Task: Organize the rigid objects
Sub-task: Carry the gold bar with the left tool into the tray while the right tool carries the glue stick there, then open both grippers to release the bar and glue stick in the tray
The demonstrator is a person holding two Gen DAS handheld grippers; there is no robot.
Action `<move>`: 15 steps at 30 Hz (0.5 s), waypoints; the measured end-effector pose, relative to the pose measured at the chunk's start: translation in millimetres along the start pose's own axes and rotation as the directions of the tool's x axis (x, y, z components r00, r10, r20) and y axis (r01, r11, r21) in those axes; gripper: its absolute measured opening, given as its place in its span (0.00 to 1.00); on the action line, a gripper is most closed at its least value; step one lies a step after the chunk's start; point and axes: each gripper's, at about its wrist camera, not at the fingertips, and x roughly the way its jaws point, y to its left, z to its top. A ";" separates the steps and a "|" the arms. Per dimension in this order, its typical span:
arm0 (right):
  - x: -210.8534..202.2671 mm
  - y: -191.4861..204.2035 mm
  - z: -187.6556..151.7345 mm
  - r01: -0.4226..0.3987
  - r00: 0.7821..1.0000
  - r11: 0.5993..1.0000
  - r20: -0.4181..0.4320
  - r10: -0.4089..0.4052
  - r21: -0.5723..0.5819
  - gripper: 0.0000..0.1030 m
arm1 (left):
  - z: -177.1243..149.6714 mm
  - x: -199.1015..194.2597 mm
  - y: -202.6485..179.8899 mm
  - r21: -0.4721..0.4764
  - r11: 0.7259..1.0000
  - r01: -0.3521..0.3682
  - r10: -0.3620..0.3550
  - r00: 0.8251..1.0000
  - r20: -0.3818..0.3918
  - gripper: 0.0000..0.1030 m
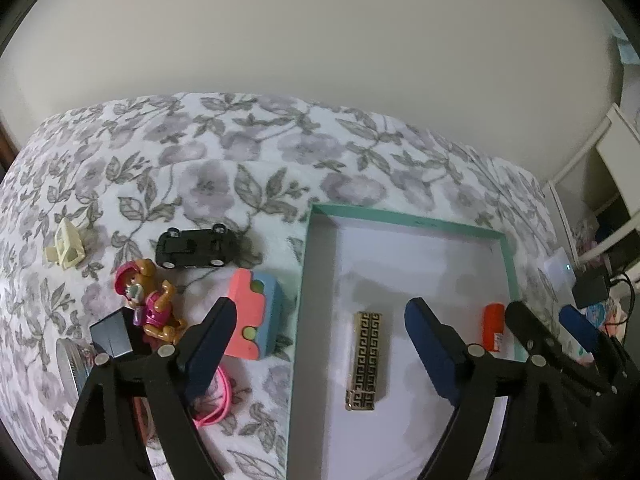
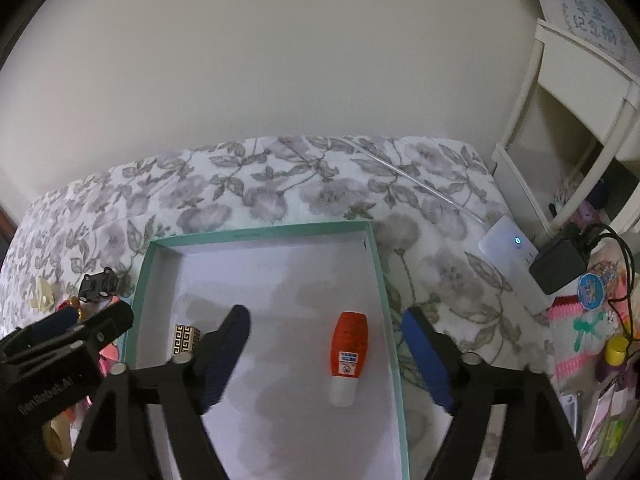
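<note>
A teal-rimmed box [image 1: 306, 264] with a white floor lies on the floral bedspread; it also shows in the right wrist view [image 2: 376, 256]. Inside lie a gold-and-black patterned case [image 1: 366, 360] [image 2: 186, 340] and an orange-and-white bottle [image 2: 347, 354] [image 1: 493, 326]. My left gripper [image 1: 320, 336] is open and empty above the box's left rim. My right gripper [image 2: 326, 344] is open and empty above the bottle. Left of the box lie a pink-and-blue block [image 1: 256, 312], a black toy car [image 1: 196, 246], a dog figurine [image 1: 150, 300] and a cream piece [image 1: 68, 248].
A dark cube [image 1: 112, 334], a round metal lid [image 1: 72, 364] and a pink cord [image 1: 218, 408] lie near my left fingers. A white device [image 2: 510, 248], a black charger [image 2: 560, 264] with cables, a shelf [image 2: 560, 120] and clutter stand to the right.
</note>
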 end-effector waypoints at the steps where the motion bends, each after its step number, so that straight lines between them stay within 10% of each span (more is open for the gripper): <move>1: 0.3 1.4 -0.4 -0.002 1.000 1.000 0.001 0.002 -0.006 0.87 | 0.0 -0.6 1.3 -0.002 1.000 0.000 0.001 1.000 0.006 0.85; 15: -1.6 8.2 -1.3 -0.016 0.999 0.999 0.040 0.017 -0.029 1.00 | 6.0 -9.1 23.1 -0.052 0.998 -0.040 0.046 0.992 0.117 1.00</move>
